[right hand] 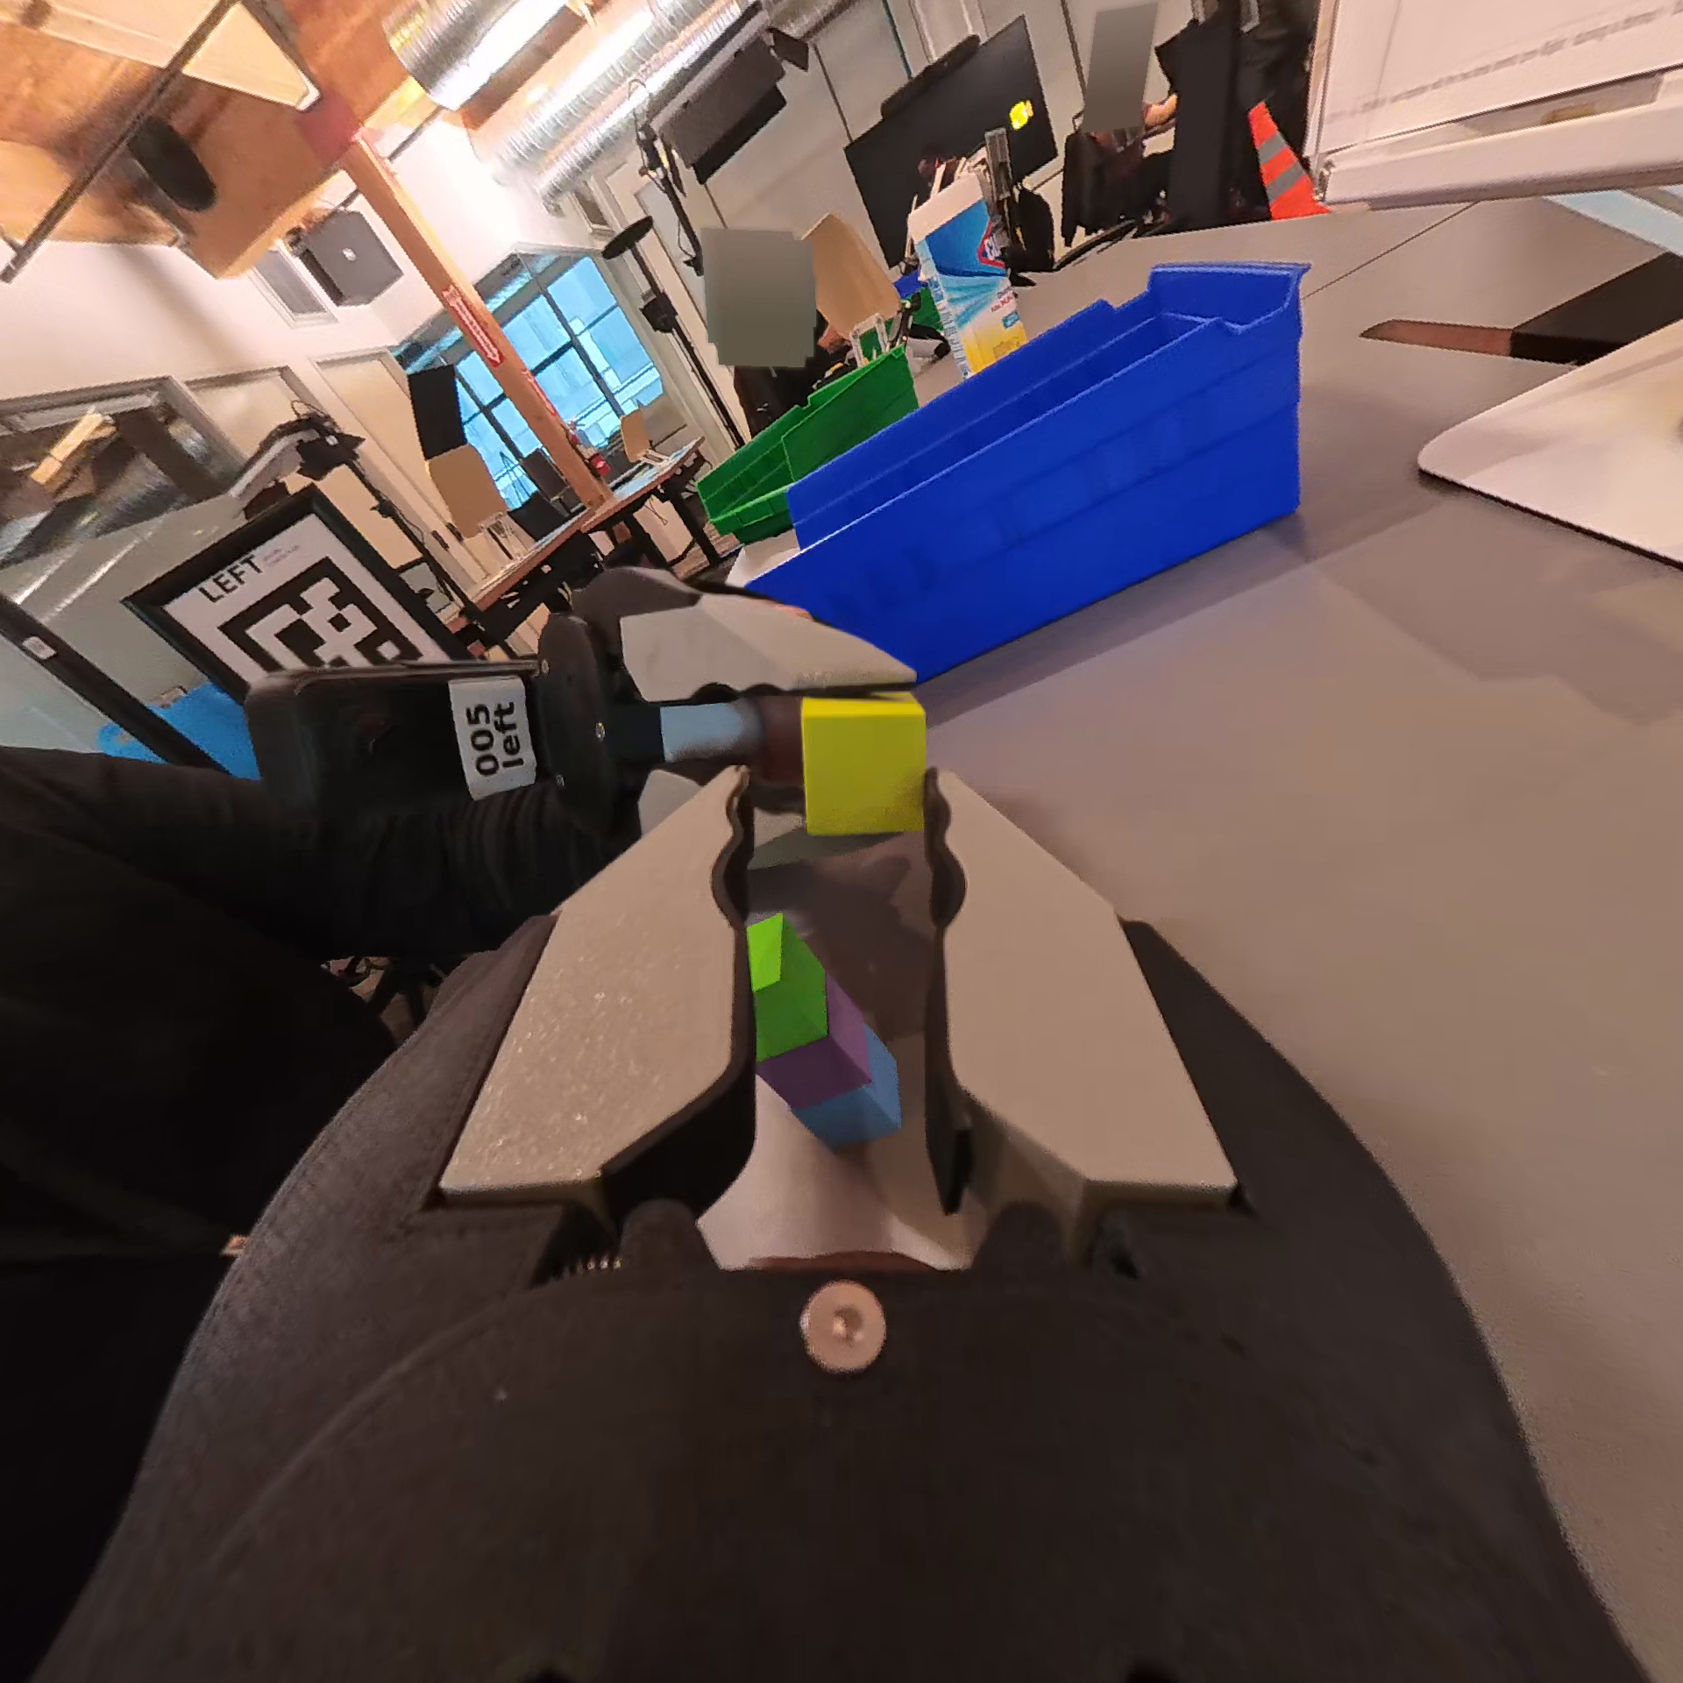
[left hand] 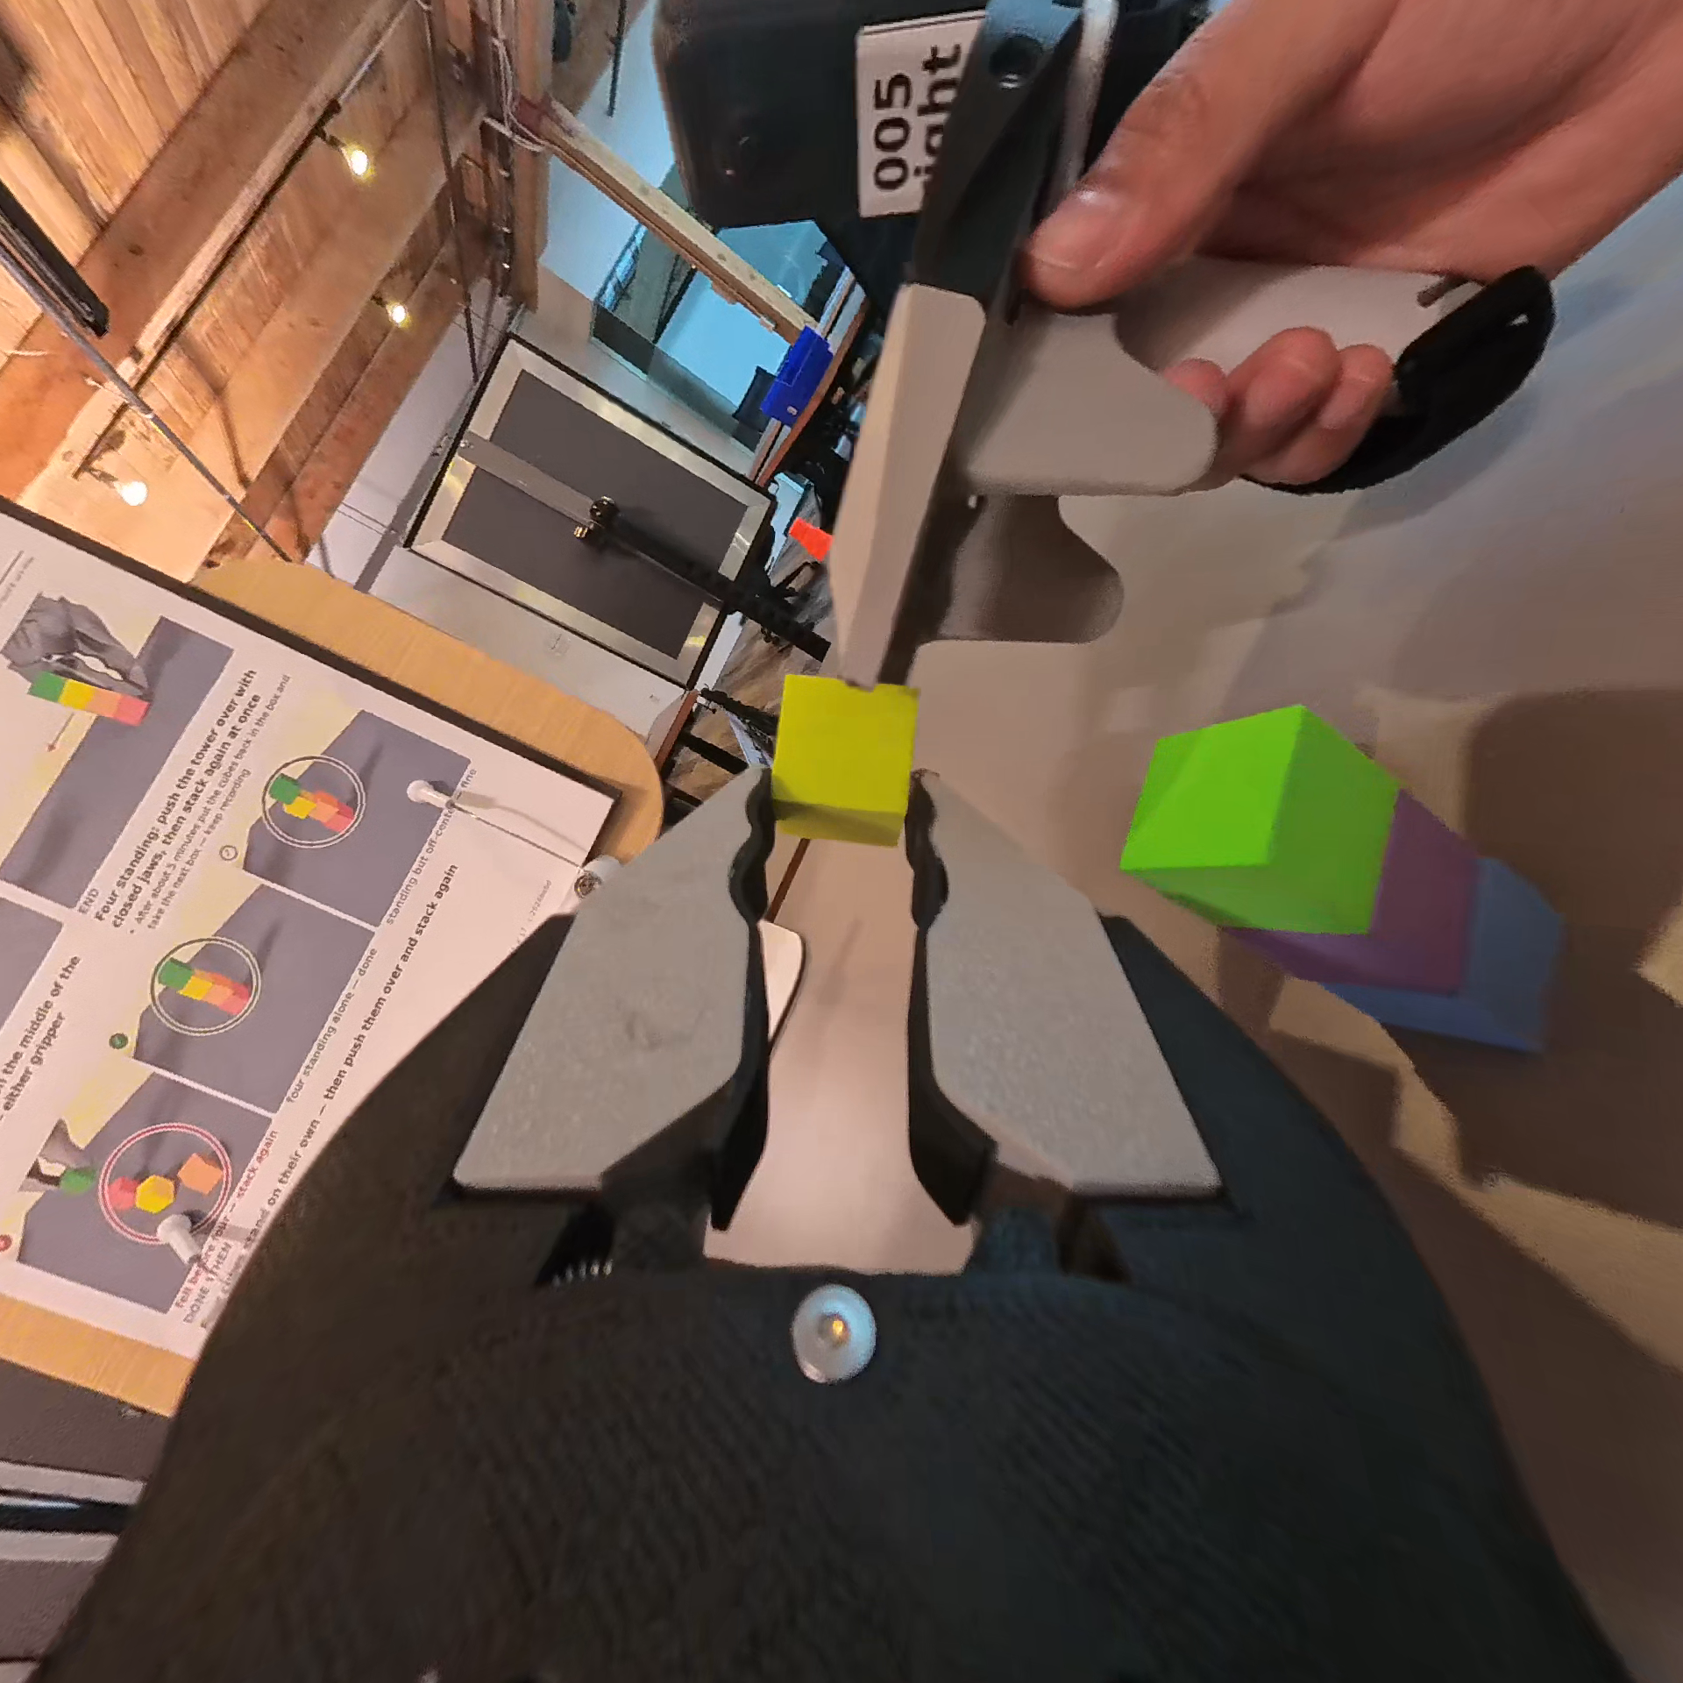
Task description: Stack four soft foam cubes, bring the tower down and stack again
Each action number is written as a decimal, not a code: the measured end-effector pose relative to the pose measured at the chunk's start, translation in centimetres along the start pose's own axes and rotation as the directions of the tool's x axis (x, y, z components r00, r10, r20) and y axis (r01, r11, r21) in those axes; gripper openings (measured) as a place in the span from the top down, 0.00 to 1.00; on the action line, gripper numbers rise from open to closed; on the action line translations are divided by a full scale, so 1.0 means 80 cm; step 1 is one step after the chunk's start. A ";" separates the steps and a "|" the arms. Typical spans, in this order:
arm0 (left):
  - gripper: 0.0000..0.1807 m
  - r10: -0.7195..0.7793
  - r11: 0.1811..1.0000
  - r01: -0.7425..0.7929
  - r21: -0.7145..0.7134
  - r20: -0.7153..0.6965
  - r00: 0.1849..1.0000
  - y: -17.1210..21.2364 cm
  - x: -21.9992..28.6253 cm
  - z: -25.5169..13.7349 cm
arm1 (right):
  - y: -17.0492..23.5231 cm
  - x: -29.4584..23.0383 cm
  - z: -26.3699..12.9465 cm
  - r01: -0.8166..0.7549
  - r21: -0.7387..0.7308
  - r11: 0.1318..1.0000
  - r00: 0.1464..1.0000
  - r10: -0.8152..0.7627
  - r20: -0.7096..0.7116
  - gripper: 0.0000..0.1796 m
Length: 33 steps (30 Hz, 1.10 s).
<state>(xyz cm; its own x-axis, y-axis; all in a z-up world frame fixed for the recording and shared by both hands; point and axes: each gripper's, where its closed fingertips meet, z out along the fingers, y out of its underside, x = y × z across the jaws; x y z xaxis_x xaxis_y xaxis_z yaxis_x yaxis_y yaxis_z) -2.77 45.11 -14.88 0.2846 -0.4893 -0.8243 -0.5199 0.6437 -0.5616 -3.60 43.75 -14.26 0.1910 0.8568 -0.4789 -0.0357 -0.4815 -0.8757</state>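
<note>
While a yellow-green soft foam cube (left hand: pixel 842 756) hangs in the air above the grey table (right hand: pixel 1275 820), both grippers meet at it. The left gripper (left hand: pixel 840 792) appears clamped on the cube: in its own view the cube fills the gap between the two grey fingertips. The right gripper (right hand: pixel 836 792), held by a bare hand (left hand: pixel 1320 182), stands with its fingers apart around the same cube. One pad touches a cube face, and a clear gap shows on the other side. This looks like a handover or a shared steadying, though I cannot tell which. Three cubes already stand stacked on the table: a bright green foam cube (left hand: pixel 1261 820) on top, a purple foam cube (left hand: pixel 1421 911) beneath it, and a blue foam cube (left hand: pixel 1503 965) at the base. From the left gripper the stack lies off to its right, well apart from the held cube. In the right wrist view the stack shows between that gripper's fingers, nearer the camera than the held cube, so the right gripper seems the better placed. The cube must travel sideways and settle flat on the green top; a brush from either finger could topple the soft tower. A long blue plastic bin (right hand: pixel 1047 510) and a green plastic bin (right hand: pixel 820 428) sit farther back, out of the path. A printed instruction sheet (left hand: pixel 273 865) lies to the left.
</note>
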 end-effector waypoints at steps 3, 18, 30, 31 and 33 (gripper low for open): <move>0.85 -0.002 1.000 0.002 0.003 -0.006 1.000 -0.002 0.002 0.000 | 0.000 0.003 0.001 0.006 0.001 1.000 1.000 -0.006 -0.023 0.84; 0.85 0.199 0.980 -0.197 0.031 -0.045 0.979 -0.006 0.012 -0.011 | 0.014 -0.005 0.005 0.050 -0.124 0.991 0.997 -0.056 -0.046 0.87; 0.85 0.203 0.976 -0.206 0.074 0.049 0.978 -0.018 -0.002 -0.019 | 0.002 -0.017 0.001 0.090 -0.081 0.993 0.995 -0.092 -0.028 0.87; 0.85 0.179 0.980 -0.182 0.080 0.045 0.983 -0.017 -0.004 -0.021 | -0.001 -0.018 -0.003 0.098 -0.066 0.993 0.995 -0.100 -0.028 0.87; 0.84 0.080 0.993 -0.081 0.083 0.018 0.997 -0.012 -0.010 -0.022 | -0.009 -0.025 -0.013 0.116 -0.013 0.993 0.993 -0.116 0.007 0.87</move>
<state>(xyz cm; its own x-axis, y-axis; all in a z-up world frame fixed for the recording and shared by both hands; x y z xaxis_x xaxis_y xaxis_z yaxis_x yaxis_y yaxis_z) -3.94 43.85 -13.53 0.2563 -0.4255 -0.8679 -0.4731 0.7277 -0.4965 -2.89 42.22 -12.60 0.1873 0.9080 -0.3748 -0.0009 -0.3814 -0.9244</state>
